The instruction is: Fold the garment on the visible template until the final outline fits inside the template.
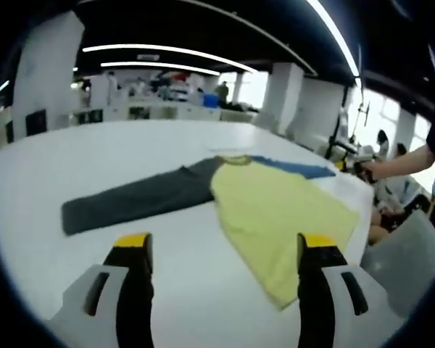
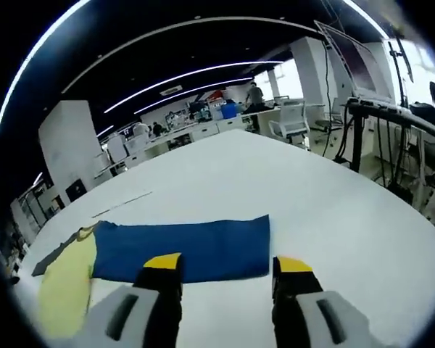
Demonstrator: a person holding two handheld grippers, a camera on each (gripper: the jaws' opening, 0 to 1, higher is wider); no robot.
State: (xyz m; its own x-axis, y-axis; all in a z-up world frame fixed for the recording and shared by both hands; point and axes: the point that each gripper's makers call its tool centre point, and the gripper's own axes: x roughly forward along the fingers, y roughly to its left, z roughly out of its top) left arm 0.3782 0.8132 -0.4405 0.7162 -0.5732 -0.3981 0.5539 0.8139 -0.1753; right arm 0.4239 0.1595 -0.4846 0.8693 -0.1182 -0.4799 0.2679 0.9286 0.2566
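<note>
One white desk (image 1: 94,152) carries the long-sleeved shirt (image 1: 275,206), spread flat ahead of both jaw pairs. Blue sleeve (image 2: 196,250) lies just beyond the right gripper (image 2: 228,272), grey sleeve (image 1: 130,203) beyond the left gripper (image 1: 221,250). Both grippers released, empty. Risk: pinching one layer drags the shirt askew; no template seen.

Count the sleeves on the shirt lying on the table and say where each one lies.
2. The grey sleeve stretches out flat from the yellow shirt body in the left gripper view; the blue sleeve lies flat on the other side, just ahead of the right gripper.
</note>
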